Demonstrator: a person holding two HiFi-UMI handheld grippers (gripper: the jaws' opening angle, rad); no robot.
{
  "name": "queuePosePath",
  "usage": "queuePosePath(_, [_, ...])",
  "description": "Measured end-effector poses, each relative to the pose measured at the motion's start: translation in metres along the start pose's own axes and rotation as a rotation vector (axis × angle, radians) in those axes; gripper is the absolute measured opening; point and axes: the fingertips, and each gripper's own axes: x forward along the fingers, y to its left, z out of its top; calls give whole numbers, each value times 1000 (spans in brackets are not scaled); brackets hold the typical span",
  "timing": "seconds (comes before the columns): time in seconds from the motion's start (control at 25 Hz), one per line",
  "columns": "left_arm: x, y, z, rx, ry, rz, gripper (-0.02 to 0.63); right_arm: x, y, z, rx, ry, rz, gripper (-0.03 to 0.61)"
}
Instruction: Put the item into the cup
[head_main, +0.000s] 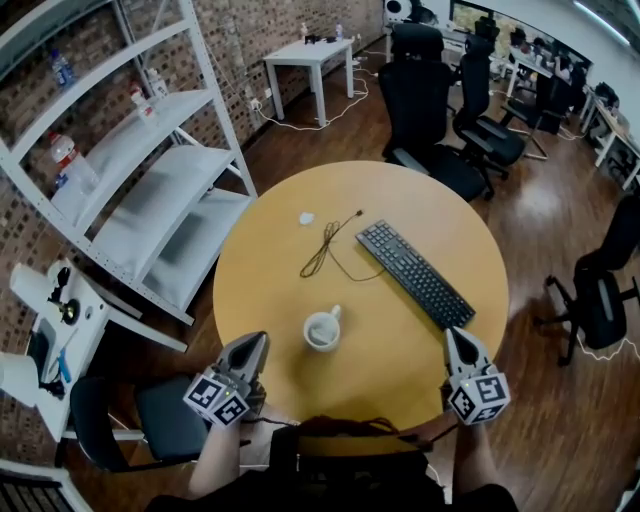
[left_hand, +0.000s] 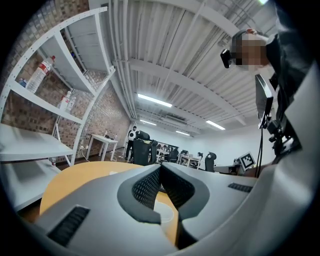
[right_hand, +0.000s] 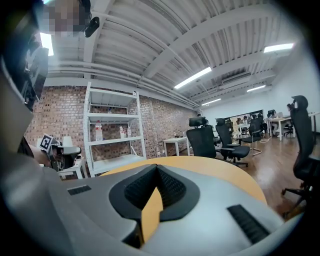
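Head view: cup (head_main: 322, 330) stands on round table (head_main: 400, 195).

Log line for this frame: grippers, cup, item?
left gripper shut, empty | right gripper shut, empty | cup upright on table | white item beyond cup, untouched

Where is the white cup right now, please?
Head view: the cup sits near the round table's front edge, left of the keyboard, nearer than the black cable.

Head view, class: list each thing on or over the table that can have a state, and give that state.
cup: upright, mouth up
white item: lying outside the cup
cable: loosely looped
left tongs: shut, empty
right tongs: shut, empty
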Motion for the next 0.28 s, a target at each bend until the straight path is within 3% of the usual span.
queuePosePath(0.28, [-12,4,-1,-26,-10,18,-5,9,10,4,-7,6,12,8])
